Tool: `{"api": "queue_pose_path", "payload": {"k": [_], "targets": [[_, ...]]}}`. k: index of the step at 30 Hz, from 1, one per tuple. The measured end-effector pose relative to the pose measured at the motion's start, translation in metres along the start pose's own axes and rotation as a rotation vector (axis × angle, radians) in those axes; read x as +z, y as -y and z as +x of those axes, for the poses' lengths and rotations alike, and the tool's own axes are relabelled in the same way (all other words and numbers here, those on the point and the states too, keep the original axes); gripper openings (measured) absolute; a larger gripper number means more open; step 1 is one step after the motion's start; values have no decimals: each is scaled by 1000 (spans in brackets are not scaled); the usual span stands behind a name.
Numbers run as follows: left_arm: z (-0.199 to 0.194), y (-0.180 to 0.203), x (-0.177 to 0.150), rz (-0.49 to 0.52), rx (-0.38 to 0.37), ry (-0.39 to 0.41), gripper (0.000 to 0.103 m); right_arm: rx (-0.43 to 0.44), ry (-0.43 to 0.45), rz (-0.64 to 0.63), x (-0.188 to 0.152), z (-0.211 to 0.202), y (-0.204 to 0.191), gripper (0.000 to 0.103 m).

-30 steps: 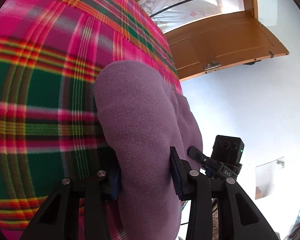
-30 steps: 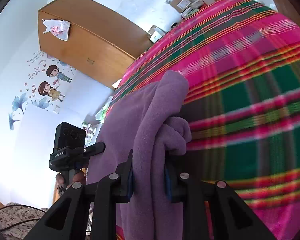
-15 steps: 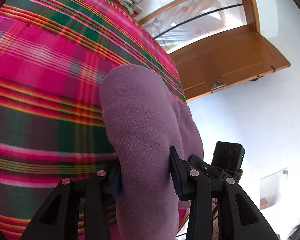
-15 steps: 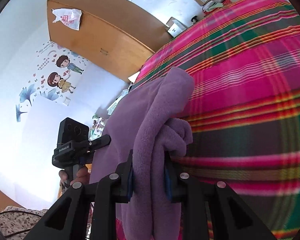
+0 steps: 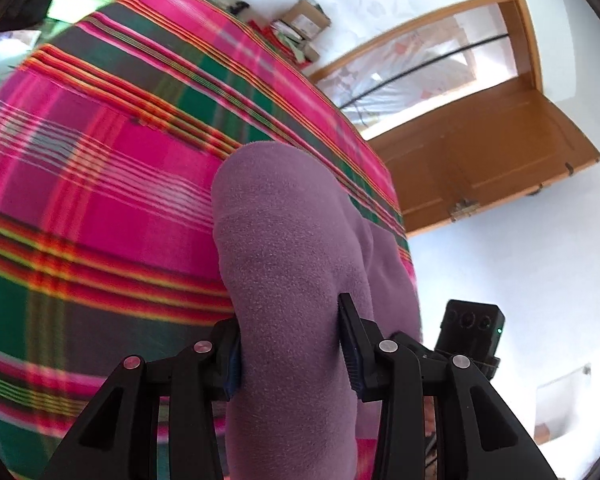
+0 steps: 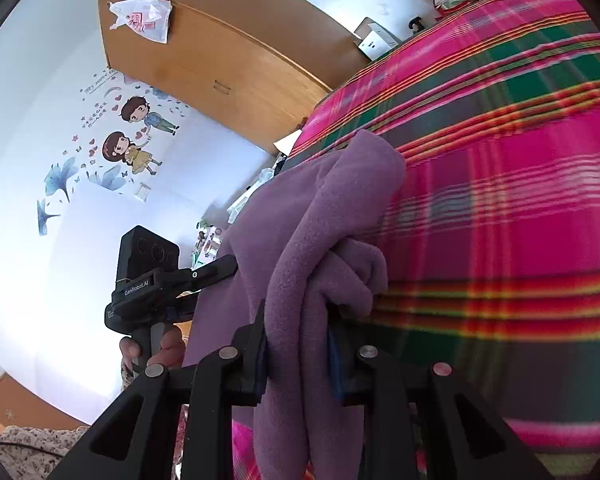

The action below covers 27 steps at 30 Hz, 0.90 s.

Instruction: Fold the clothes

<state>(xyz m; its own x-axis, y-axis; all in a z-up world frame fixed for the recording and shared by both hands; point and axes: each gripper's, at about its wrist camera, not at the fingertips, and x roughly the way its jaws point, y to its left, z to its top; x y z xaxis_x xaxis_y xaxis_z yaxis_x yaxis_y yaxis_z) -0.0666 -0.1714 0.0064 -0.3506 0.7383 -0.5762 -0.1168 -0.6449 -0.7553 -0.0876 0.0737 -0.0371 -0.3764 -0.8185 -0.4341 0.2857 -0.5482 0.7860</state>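
A purple fleece garment (image 5: 284,248) hangs between both grippers above a bed with a pink, green and red plaid cover (image 5: 100,184). My left gripper (image 5: 290,344) is shut on a thick fold of the fleece. My right gripper (image 6: 298,340) is shut on a bunched edge of the same garment (image 6: 320,220). The fleece stretches from one gripper to the other, and each wrist view shows the other gripper at the cloth's far side: the right one in the left wrist view (image 5: 470,330), the left one in the right wrist view (image 6: 152,276). The garment's lower part is hidden.
The plaid bed (image 6: 500,160) fills the space under and ahead of both grippers. A wooden door (image 5: 480,160) stands open at the right. A wooden wardrobe (image 6: 220,52) stands at the left wall, with boxes (image 5: 300,24) beyond the bed's far end.
Both grippers have lifted and tilted with the fleece still held; more of the bed's far end, the boxes and the walls have come into view.
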Motion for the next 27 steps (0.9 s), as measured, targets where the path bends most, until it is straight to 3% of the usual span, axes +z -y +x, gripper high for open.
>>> {"api": "queue_pose_path", "payload": {"k": [16, 27], "targets": [[-55, -43, 28, 3, 99, 65, 42, -6, 2, -47, 21, 50, -19, 25], [-60, -66, 23, -26, 91, 52, 47, -93, 8, 23, 21, 56, 1, 26]]}}
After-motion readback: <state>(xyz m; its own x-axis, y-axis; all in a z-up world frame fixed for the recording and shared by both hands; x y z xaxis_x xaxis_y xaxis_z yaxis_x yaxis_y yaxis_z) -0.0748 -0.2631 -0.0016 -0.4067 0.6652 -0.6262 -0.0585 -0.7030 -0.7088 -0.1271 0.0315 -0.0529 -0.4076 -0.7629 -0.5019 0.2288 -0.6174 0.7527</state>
